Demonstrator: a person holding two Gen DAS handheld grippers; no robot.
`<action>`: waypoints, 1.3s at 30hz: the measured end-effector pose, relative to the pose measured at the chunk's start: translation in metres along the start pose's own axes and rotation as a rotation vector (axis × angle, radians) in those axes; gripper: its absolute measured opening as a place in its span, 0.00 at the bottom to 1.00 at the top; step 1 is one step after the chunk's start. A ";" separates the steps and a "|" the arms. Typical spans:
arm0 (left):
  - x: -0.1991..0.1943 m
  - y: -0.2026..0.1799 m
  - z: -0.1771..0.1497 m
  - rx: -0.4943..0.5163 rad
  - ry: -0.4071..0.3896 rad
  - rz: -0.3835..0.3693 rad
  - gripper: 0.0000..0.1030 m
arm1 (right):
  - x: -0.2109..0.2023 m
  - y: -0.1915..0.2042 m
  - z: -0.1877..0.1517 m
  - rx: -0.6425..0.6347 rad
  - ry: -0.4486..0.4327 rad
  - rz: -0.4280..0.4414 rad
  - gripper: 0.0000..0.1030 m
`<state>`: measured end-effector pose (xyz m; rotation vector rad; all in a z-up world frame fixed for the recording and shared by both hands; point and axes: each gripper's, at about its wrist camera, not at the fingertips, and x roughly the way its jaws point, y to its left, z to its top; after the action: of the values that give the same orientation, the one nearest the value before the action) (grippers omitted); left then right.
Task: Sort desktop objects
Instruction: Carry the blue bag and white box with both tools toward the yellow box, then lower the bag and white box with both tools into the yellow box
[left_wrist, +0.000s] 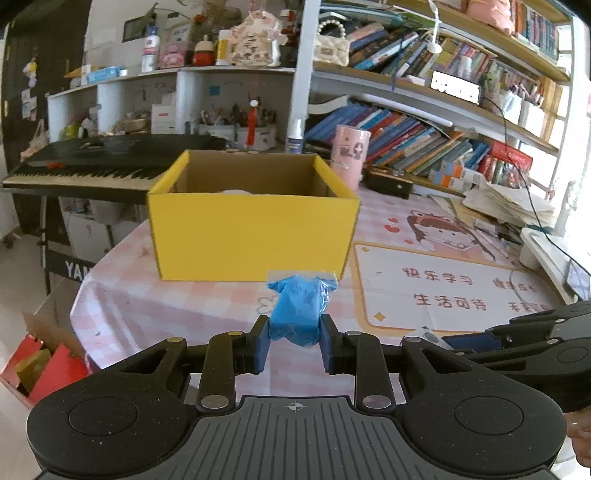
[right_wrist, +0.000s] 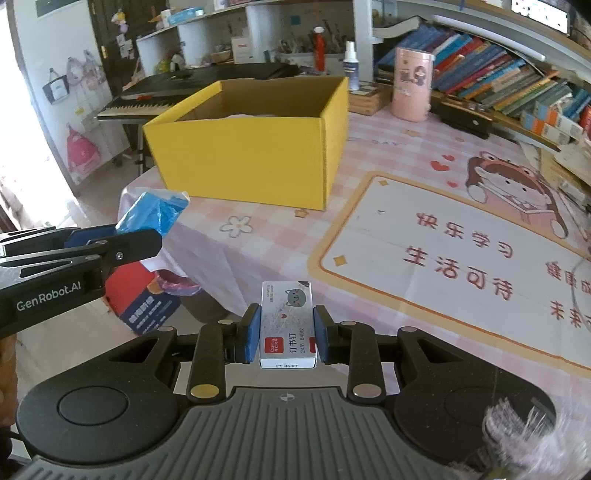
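Your two held items sit short of the open box (left_wrist: 255, 236), on its near side.

Taking the box as your landmark: it stands on the table (right_wrist: 280, 243) near the table's left edge, with something lying inside it (too hidden to name). Before the box, your left gripper (left_wrist: 294, 334) clamps a small bag (left_wrist: 299, 306) above the tabletop; to the right of that, and also before the box, your right gripper (right_wrist: 287, 334) grips a staple box (right_wrist: 287, 325). Behind the box to the left stands a keyboard (left_wrist: 99, 166); behind it to the right, a cylindrical container (left_wrist: 350, 155) and a spray bottle (left_wrist: 295, 136). Right of the box, a printed mat (right_wrist: 461, 251) lies flat on the table, with bookshelves (left_wrist: 424, 136) beyond.
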<state>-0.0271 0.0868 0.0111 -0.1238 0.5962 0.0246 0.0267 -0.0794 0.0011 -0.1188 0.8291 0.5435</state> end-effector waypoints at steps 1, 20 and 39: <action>-0.001 0.002 0.000 -0.004 -0.001 0.005 0.25 | 0.001 0.002 0.001 -0.004 0.001 0.004 0.27; -0.013 0.041 0.010 -0.085 -0.049 0.103 0.25 | 0.020 0.039 0.036 -0.104 -0.025 0.088 0.27; 0.029 0.041 0.078 -0.072 -0.172 0.161 0.25 | 0.035 0.023 0.127 -0.148 -0.178 0.169 0.27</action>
<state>0.0380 0.1370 0.0542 -0.1422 0.4320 0.2107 0.1197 -0.0064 0.0637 -0.1341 0.6279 0.7636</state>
